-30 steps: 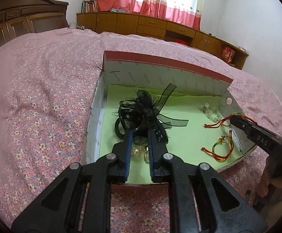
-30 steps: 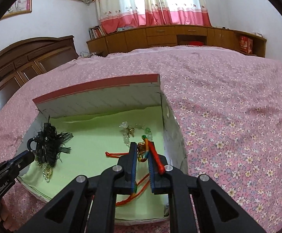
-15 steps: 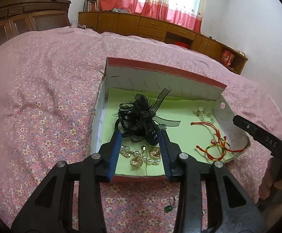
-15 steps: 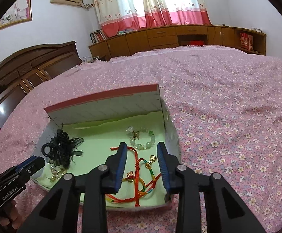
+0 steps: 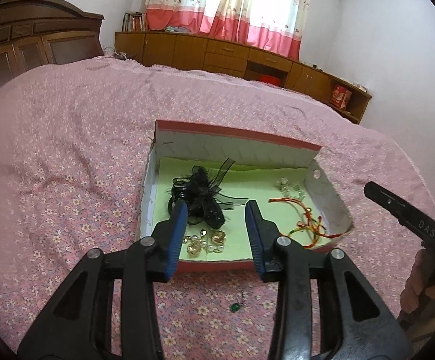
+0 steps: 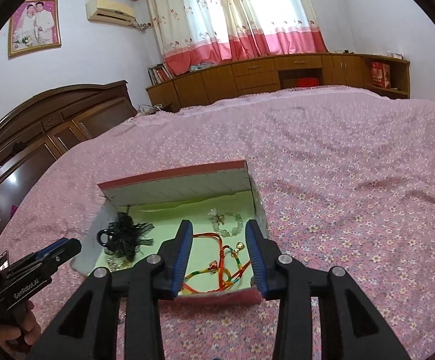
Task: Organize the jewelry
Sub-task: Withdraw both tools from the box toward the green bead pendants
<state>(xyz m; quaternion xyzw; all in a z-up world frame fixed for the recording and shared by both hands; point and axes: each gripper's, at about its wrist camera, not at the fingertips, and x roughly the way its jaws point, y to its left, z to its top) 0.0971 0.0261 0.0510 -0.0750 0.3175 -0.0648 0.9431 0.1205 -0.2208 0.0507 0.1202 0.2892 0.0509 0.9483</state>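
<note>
A red box with a green floor (image 5: pixel 331 204) (image 6: pixel 169 192) lies on the bed. It holds a black ribbon hair tie (image 5: pixel 201 193) (image 6: pixel 124 238), gold and pearl earrings (image 5: pixel 205 240), a pale bead bracelet (image 5: pixel 289 187) (image 6: pixel 226 225) and red cord bracelets (image 5: pixel 310 225) (image 6: pixel 220 265). A green pendant (image 5: pixel 236 306) lies on the bedspread in front of the box. My left gripper (image 5: pixel 216 208) is open and empty above the box's near edge. My right gripper (image 6: pixel 218 228) is open and empty above the cords.
The pink floral bedspread (image 5: pixel 67 180) stretches all around the box. A dark wooden headboard (image 6: pixel 52 126) stands at the left. Wooden cabinets (image 6: pixel 277 75) run along the far wall under curtains.
Both grippers opened, let go of the earrings and the cord bracelets in the box, and pulled back and up from it.
</note>
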